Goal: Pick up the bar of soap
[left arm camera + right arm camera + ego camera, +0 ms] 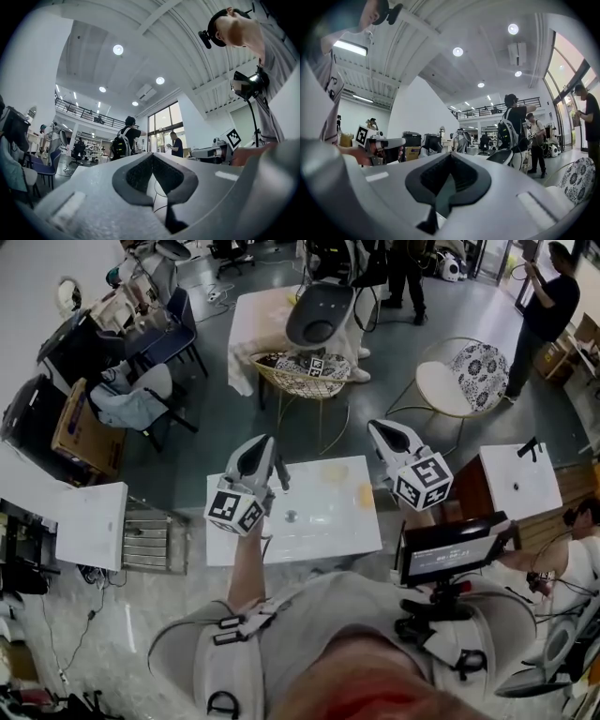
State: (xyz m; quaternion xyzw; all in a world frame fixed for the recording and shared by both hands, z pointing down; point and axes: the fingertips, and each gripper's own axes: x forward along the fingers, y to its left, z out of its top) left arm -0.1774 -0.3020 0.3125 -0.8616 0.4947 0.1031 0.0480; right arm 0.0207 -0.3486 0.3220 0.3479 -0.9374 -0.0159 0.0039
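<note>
White surface (319, 535) below me carries a pale yellow bar, the soap (366, 493) I judge, near its right edge. My left tongs (152, 156) and right tongs (451, 154) are closed on nothing and aimed level across the room, so neither is set to grip it.

Place: large, open, double-height lab or office workspace.
Ceiling: round recessed lights (117, 49) and exposed beams.
Upper level: railed mezzanine (82, 112).
Front: tall glass wall (164, 124).
Floor: white tables (319, 531), office chairs (173, 343), a cardboard box (80, 432), and standing people (126, 138).
</note>
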